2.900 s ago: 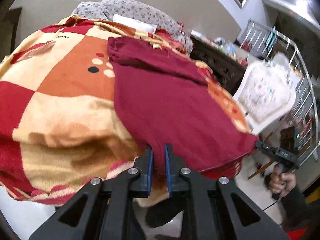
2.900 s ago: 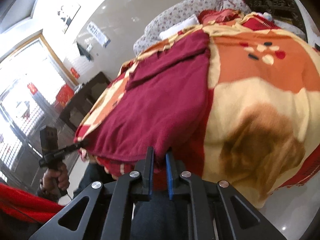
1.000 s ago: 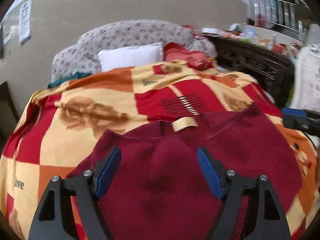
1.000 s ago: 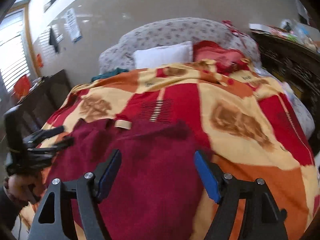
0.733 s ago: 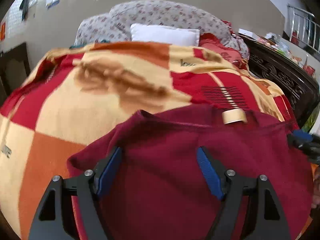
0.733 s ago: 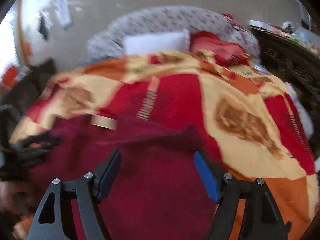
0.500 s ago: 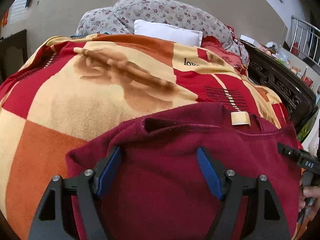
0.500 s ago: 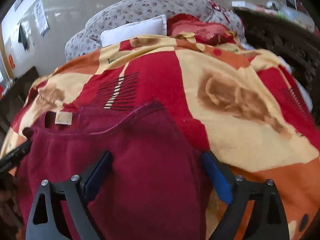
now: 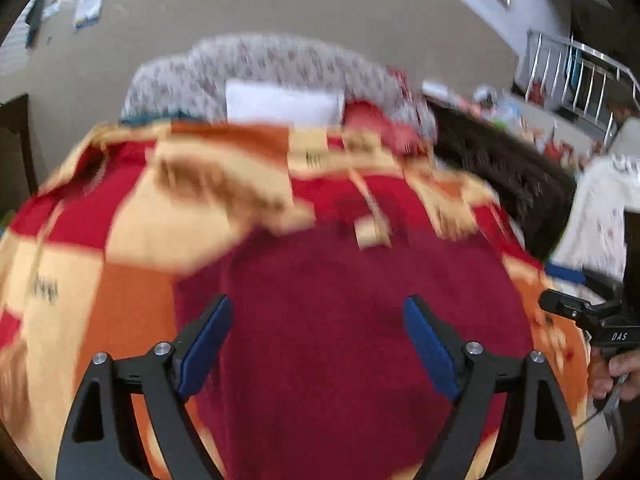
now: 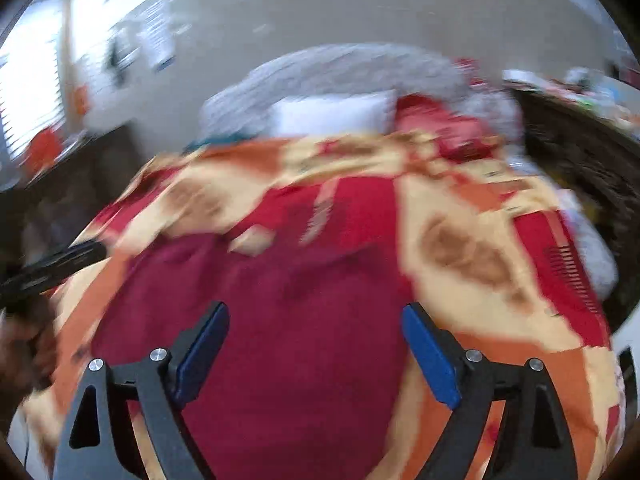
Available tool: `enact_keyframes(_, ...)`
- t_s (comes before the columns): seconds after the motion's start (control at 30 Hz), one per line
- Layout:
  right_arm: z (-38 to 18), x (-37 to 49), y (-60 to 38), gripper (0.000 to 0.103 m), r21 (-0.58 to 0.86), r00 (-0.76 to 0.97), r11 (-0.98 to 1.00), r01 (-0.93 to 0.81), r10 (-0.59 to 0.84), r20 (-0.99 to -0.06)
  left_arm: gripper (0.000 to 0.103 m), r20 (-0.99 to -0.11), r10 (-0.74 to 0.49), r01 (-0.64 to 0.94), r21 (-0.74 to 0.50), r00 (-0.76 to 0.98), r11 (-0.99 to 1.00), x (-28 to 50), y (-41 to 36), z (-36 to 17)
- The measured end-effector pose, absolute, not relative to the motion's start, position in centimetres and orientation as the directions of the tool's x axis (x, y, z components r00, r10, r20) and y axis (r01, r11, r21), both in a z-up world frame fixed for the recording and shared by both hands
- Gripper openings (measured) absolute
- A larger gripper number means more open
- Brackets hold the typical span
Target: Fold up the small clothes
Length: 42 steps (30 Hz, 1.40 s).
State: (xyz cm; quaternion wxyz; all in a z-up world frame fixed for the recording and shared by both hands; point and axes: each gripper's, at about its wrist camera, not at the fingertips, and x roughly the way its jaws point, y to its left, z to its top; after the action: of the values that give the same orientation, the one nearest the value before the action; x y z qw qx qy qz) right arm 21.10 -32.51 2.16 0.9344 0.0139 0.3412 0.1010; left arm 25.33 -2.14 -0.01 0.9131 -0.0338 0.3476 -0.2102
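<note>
Both views are smeared with motion blur; the dark red garment [image 9: 340, 320] lies flat on the checked red, orange and cream blanket [image 9: 120, 240] that covers the bed, its neck edge turned toward the headboard and a small tan label [image 9: 372, 234] showing at that edge; the left gripper [image 9: 318, 344] hangs over the garment with its blue-padded jaws spread wide and nothing between them; the right gripper [image 10: 316, 348] does likewise, jaws wide and empty, above the same garment [image 10: 280, 320], whose right edge runs just beside its right finger [image 10: 428, 356]; in the left wrist view the right gripper [image 9: 576, 316] shows at the blanket's right edge, held in a hand [image 9: 616, 372]; in the right wrist view a dark blurred tool at the left edge is probably the left gripper [image 10: 52, 268]; a white pillow [image 9: 284, 104] and a red cushion [image 9: 376, 120] rest against the grey floral headboard [image 9: 280, 60]; a dark carved cabinet [image 9: 500, 168] stands to the right of the bed.
</note>
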Motion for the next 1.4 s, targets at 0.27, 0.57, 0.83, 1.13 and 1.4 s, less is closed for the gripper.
enact_keyframes(0.27,-5.6,21.2,-28.1,0.091,-0.062,0.626,0.981,-0.181,0.067,-0.777,0.09,-0.77,-0.32,0.295,-0.179,0.552,0.939,24.0,-3.6,-7.8)
enact_keyframes(0.57,-3.0,18.4,-28.6,0.092,0.017,0.646,0.991,-0.131,0.098,-0.757,0.091,-0.694,-0.433,0.281,-0.33,0.575,0.901,19.1,0.2,-3.9)
enact_keyframes(0.83,-2.7,14.9,-25.0,0.101,0.107,0.662,0.984,-0.14,0.173,-0.729,0.091,-0.738,-0.384,0.173,-0.349,0.555,0.921,15.2,1.2,-7.1)
enact_keyframes(1.13,-9.0,16.7,-24.9,0.103,0.018,0.65,0.999,-0.04,0.04,-0.759,0.095,-0.751,-0.276,0.182,-0.208,0.6,0.961,13.9,-0.8,-9.0)
enact_keyframes(1.4,-9.4,17.1,-25.3,0.103,0.039,0.639,0.998,-0.042,0.057,-0.767,0.099,-0.756,-0.276,0.195,-0.197,0.593,0.961,14.2,-1.2,-9.2)
